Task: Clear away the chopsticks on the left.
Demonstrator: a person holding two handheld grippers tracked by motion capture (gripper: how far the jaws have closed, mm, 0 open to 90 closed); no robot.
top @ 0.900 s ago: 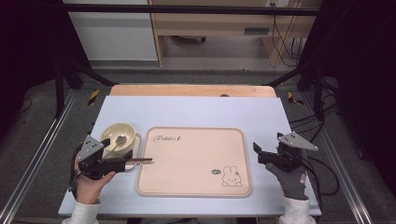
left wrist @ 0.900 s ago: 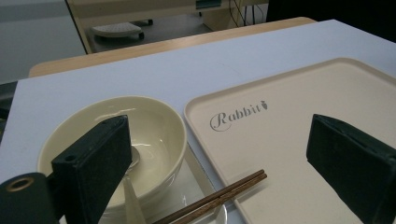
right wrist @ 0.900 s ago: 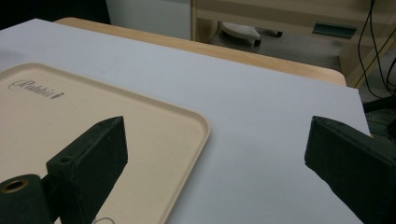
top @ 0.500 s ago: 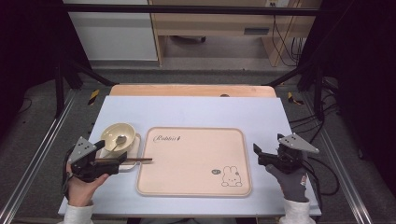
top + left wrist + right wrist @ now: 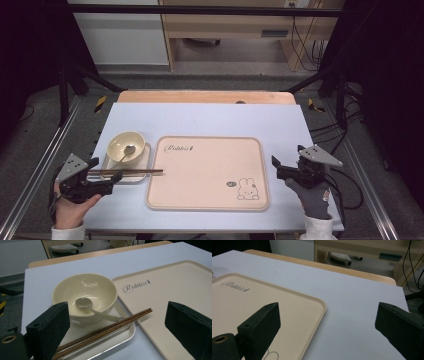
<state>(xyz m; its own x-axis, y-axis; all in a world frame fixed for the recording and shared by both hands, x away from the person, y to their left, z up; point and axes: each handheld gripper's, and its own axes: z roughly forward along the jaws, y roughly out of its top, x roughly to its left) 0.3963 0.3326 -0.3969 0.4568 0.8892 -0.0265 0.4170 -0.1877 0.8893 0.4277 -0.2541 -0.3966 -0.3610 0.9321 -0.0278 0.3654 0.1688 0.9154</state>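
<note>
My left gripper (image 5: 107, 180) stands open near the chopsticks (image 5: 105, 330), my right gripper (image 5: 280, 167) open and empty. The chopsticks bridge the small tray (image 5: 117, 340) and the large tray (image 5: 175, 290); I judge an off-centre pinch may roll them off.

Before you: white tabletop (image 5: 210, 120), wooden strip (image 5: 200, 96) along its far edge. Beyond it you see pale wooden furniture (image 5: 240, 25) and black cables (image 5: 305, 40) hanging at right. Black frame bar (image 5: 200, 9) crosses top. Yellow-black marker (image 5: 101, 102) on floor, left of table.
</note>
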